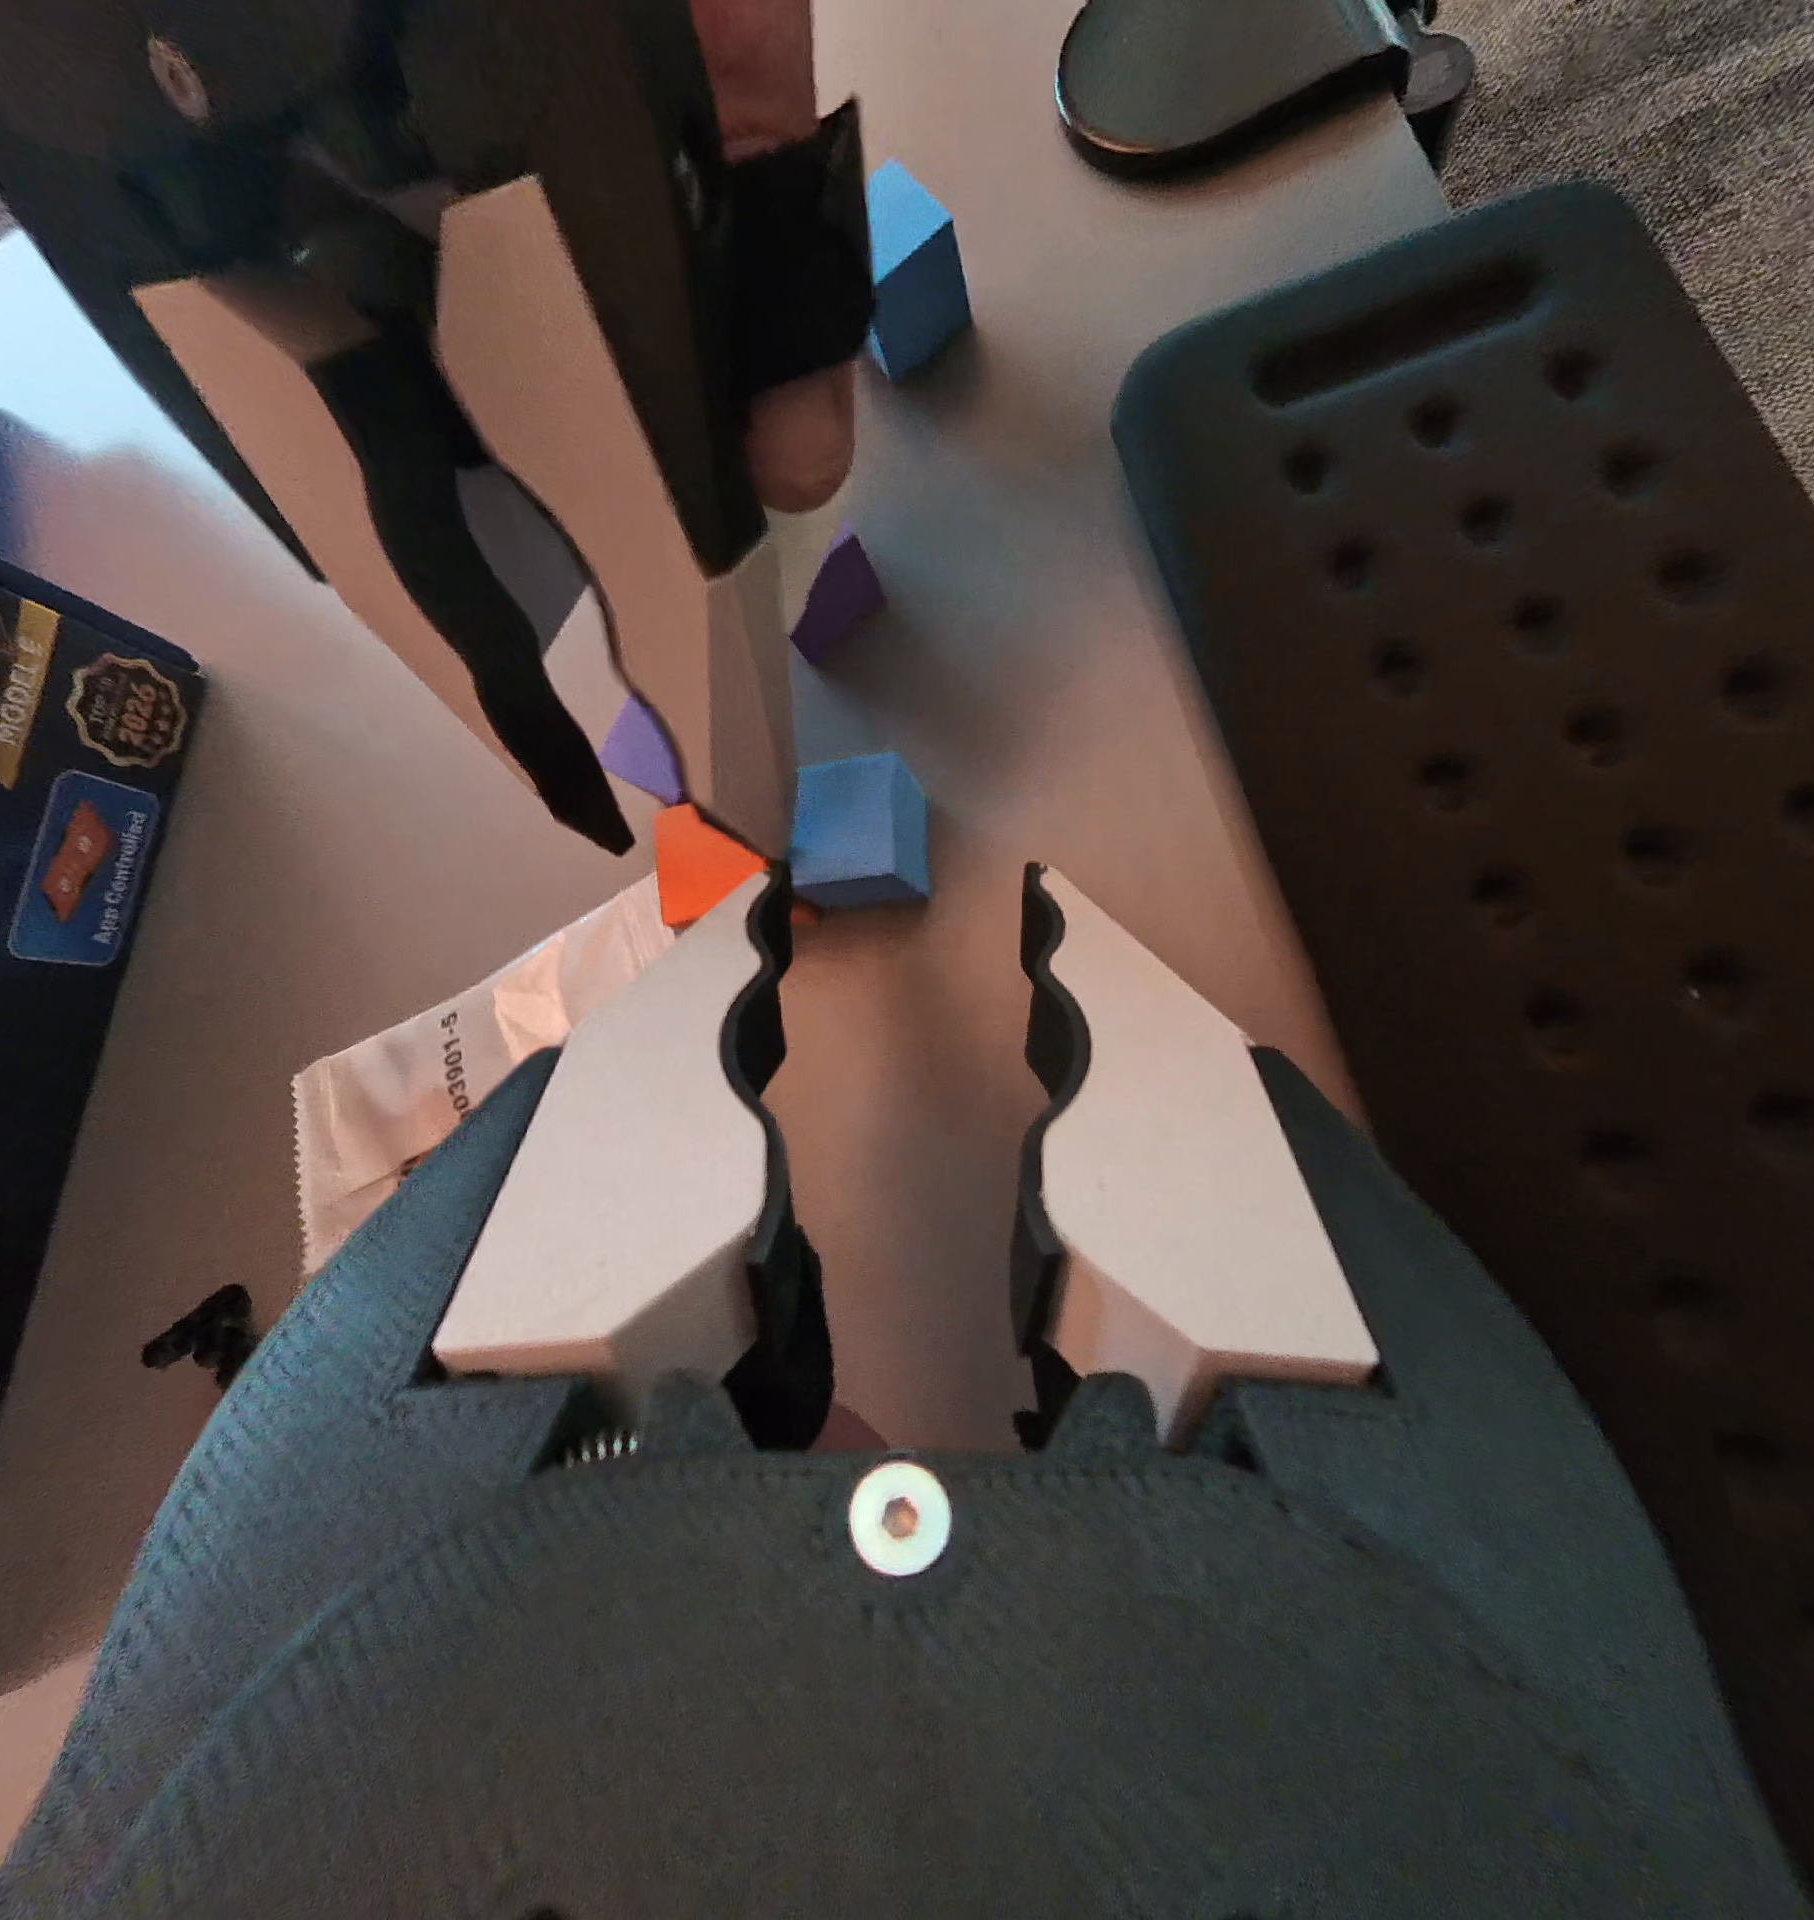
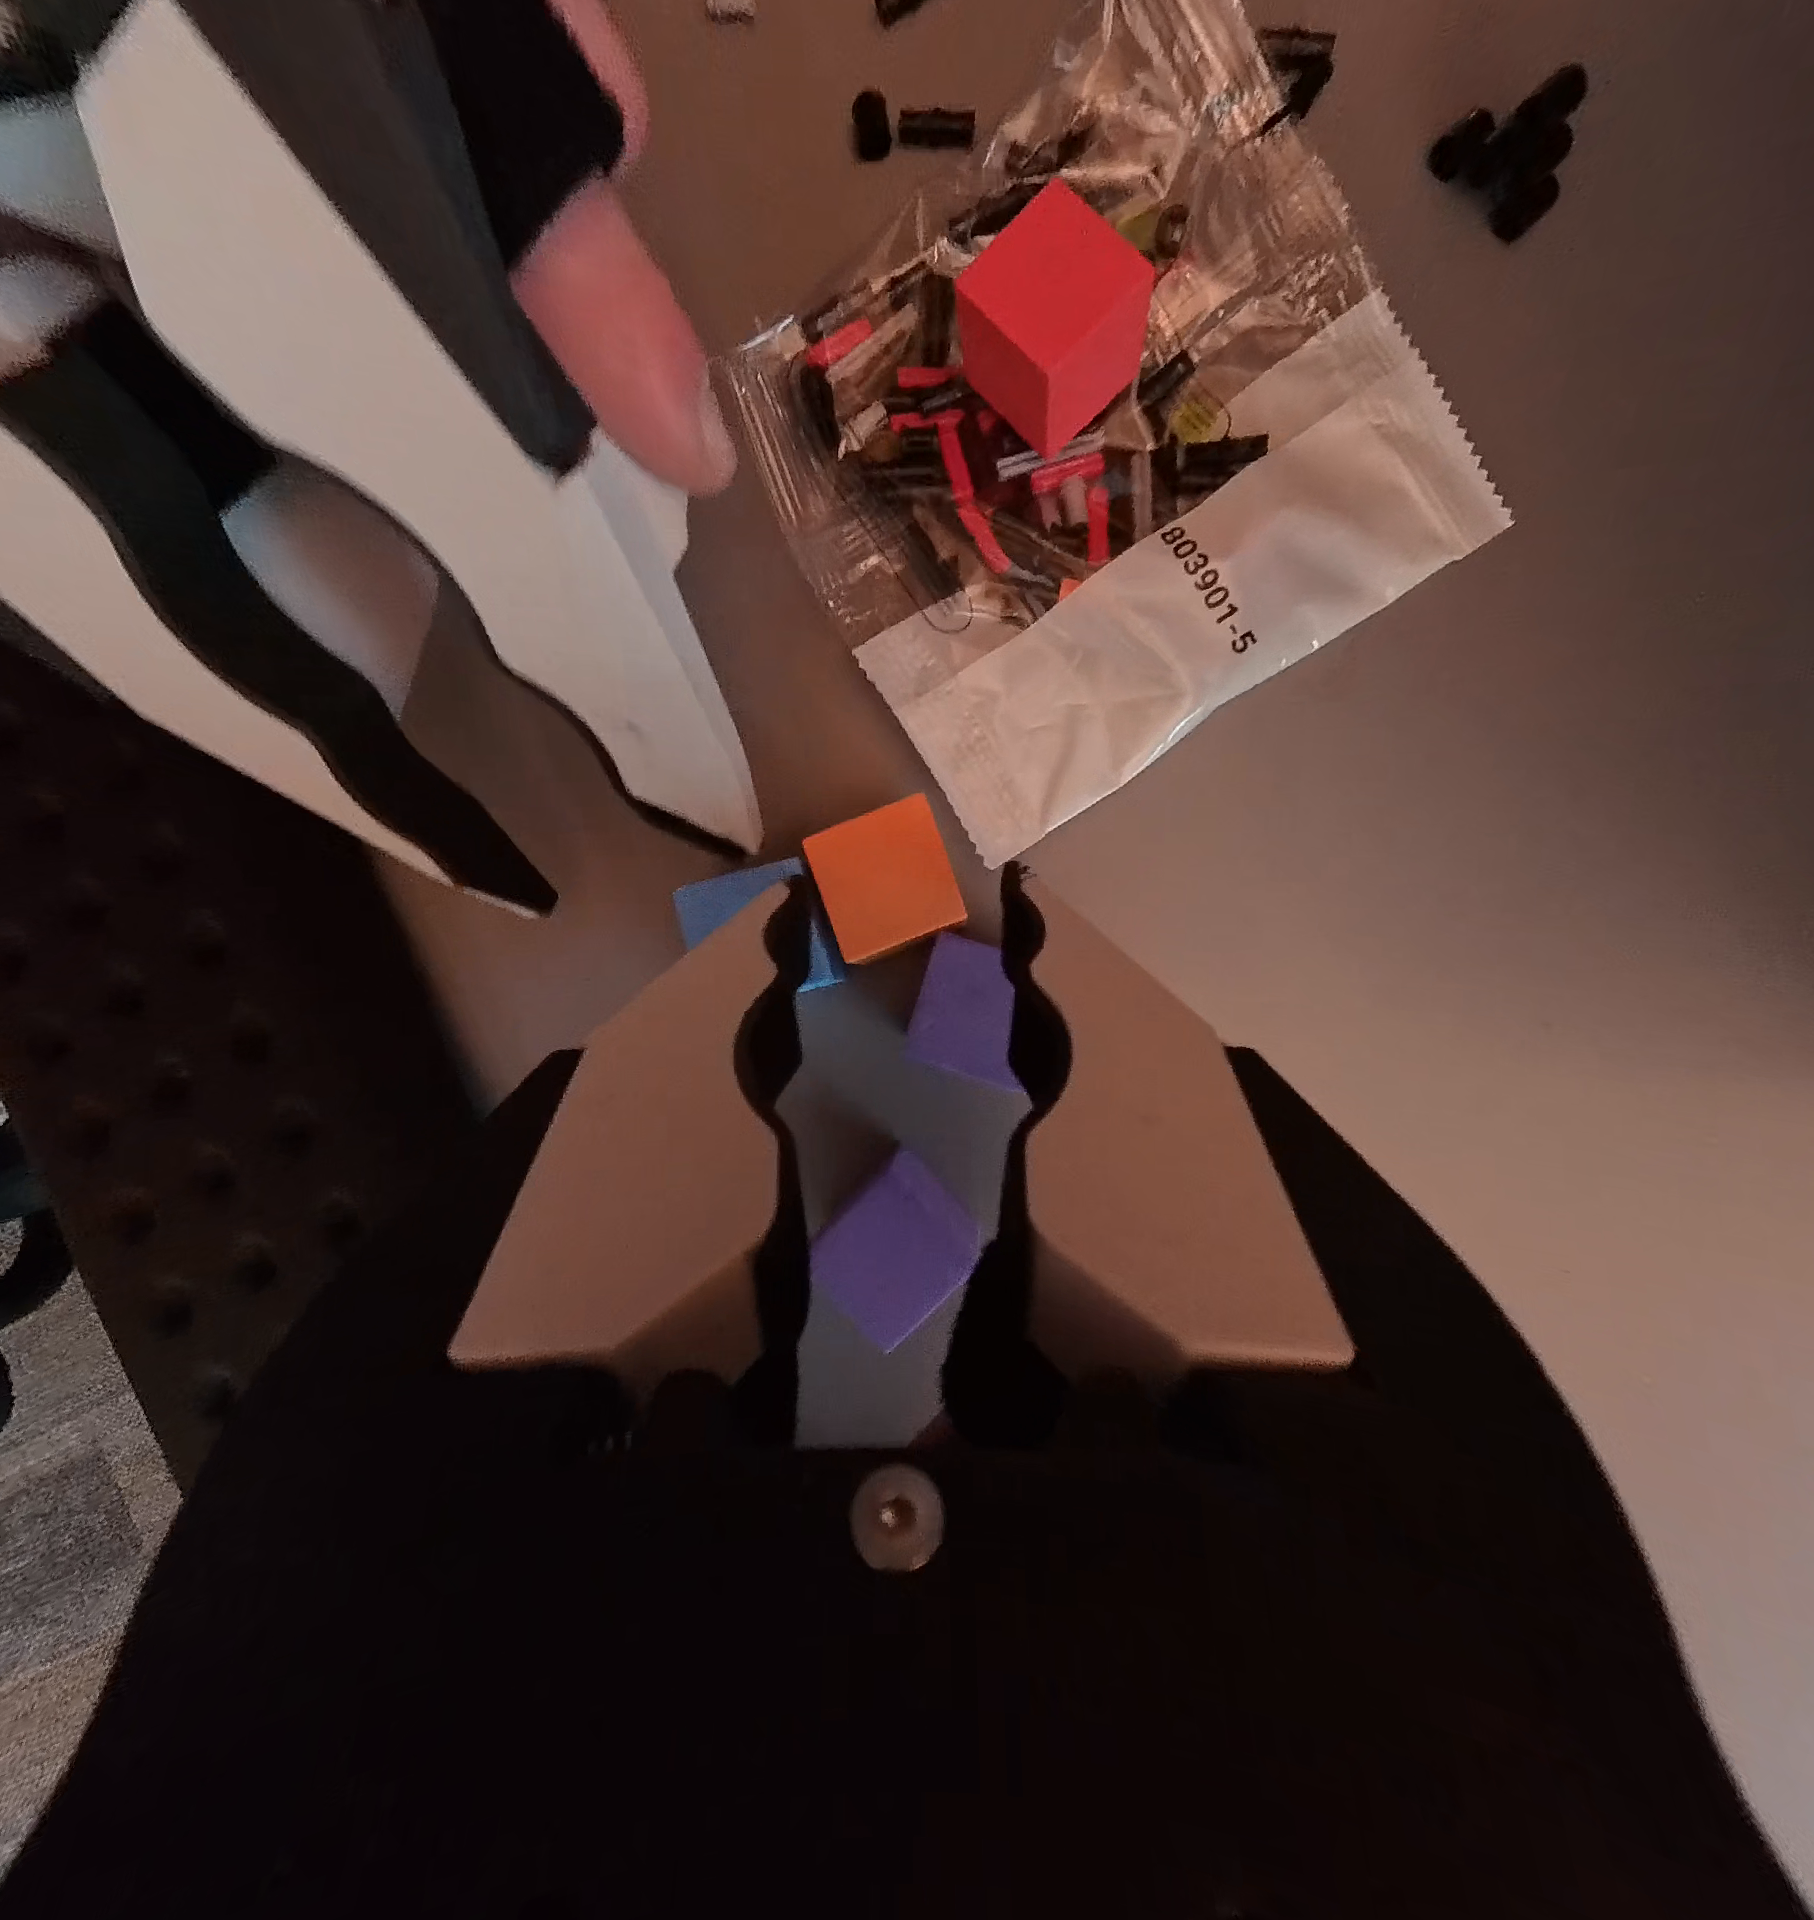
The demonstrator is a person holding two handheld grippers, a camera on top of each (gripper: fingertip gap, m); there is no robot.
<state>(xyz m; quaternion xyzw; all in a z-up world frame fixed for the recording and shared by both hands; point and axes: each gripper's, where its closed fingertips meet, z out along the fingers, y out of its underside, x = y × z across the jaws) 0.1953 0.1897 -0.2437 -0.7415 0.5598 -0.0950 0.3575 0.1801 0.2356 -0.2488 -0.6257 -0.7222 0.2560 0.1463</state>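
Observation:
My right gripper [image 2: 898, 888] is open, with a small orange cube [image 2: 887, 878] between its fingertips and a gap left on one side. The orange cube overlaps a blue cube [image 2: 721, 904]. Two purple cubes [image 2: 960, 1008] [image 2: 892, 1247] lie on the table between the right fingers. In the left wrist view, my left gripper [image 1: 903, 883] is open and empty. Its left fingertip sits next to the orange cube [image 1: 700, 862] and the blue cube [image 1: 861, 831]. The right gripper [image 1: 690, 844] comes down from the upper left there.
A clear plastic bag of small parts [image 2: 1142, 623] carries a red cube [image 2: 1054, 312]. Another blue cube [image 1: 918, 270] stands farther off. A black perforated panel [image 1: 1505, 727] runs along the table's right edge. A dark printed box [image 1: 51, 779] lies left. Loose black parts [image 2: 1505, 145] are scattered.

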